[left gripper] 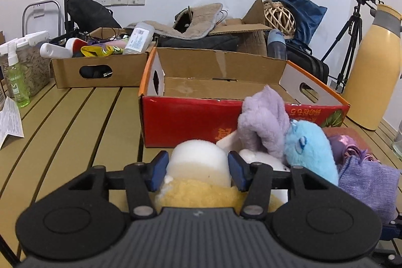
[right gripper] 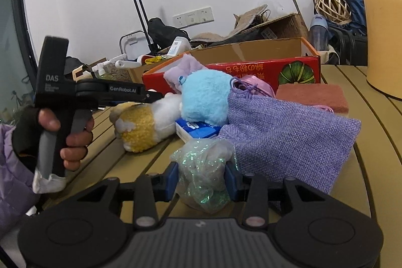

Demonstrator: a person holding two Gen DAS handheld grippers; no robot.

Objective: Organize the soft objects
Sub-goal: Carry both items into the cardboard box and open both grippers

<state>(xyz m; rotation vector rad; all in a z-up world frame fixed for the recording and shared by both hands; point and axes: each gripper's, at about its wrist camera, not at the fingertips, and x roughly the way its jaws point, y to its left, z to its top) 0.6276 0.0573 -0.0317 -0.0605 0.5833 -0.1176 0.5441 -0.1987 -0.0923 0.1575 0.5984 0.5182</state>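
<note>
Red box (left gripper: 191, 122) at 12 o'clock looks bare inside; nothing sorted yet. Left gripper (left gripper: 198, 168) pinches the yellow-white plush (left gripper: 201, 190), right gripper (right gripper: 201, 180) squeezes a glittery pouch (right gripper: 203, 167); both on the table (left gripper: 75, 129)

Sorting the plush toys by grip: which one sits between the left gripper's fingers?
The yellow-and-white plush, lying on the table, sits between the left gripper pads; the blue plush and lilac plush lie free beside it.

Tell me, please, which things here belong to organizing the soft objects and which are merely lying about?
Job:
yellow-and-white plush
blue plush
purple pouch
glittery mesh bundle
red box

Lying about:
yellow flask
spray bottle
cardboard box of bottles
</note>
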